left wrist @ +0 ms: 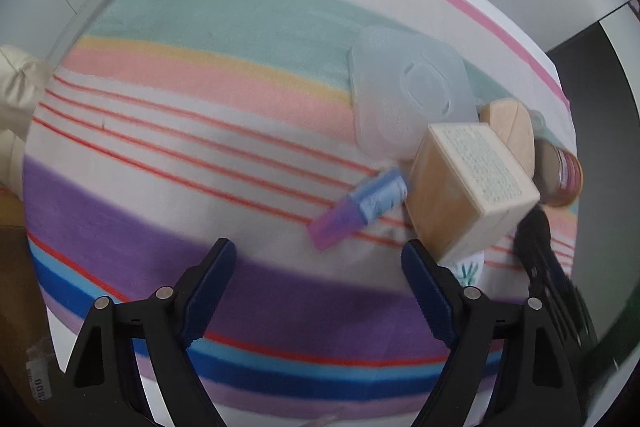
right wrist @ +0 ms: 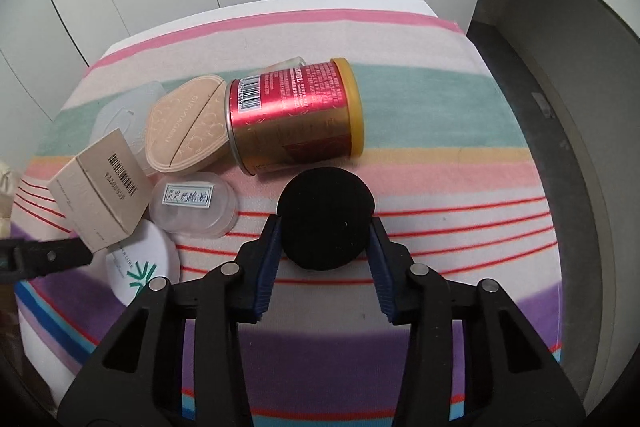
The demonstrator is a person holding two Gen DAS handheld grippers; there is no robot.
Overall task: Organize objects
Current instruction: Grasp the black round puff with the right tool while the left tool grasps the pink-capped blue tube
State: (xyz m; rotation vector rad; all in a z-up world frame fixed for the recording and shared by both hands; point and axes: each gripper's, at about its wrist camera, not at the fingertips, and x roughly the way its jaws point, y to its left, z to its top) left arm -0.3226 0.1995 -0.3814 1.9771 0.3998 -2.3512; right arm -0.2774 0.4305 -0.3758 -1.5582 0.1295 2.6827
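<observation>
Right gripper [right wrist: 326, 231]: 2 fingers pinched a black disc [right wrist: 326, 217] over striped cloth [right wrist: 440, 187]. Left gripper [left wrist: 318, 263]: fingers spread, empty, beside box [left wrist: 468, 183]. Can [right wrist: 296, 115] lay sideways.

Table w/ striped cloth [right wrist: 440, 155] — pink, teal, purple bands, red can [right wrist: 296, 119] on its side, tan oval case [right wrist: 188, 127] touching it, clear tub [right wrist: 194, 205], white round compact [right wrist: 142, 269], beige box [right wrist: 100, 191], blue-purple tube [left wrist: 360, 207] — all clustered.
</observation>
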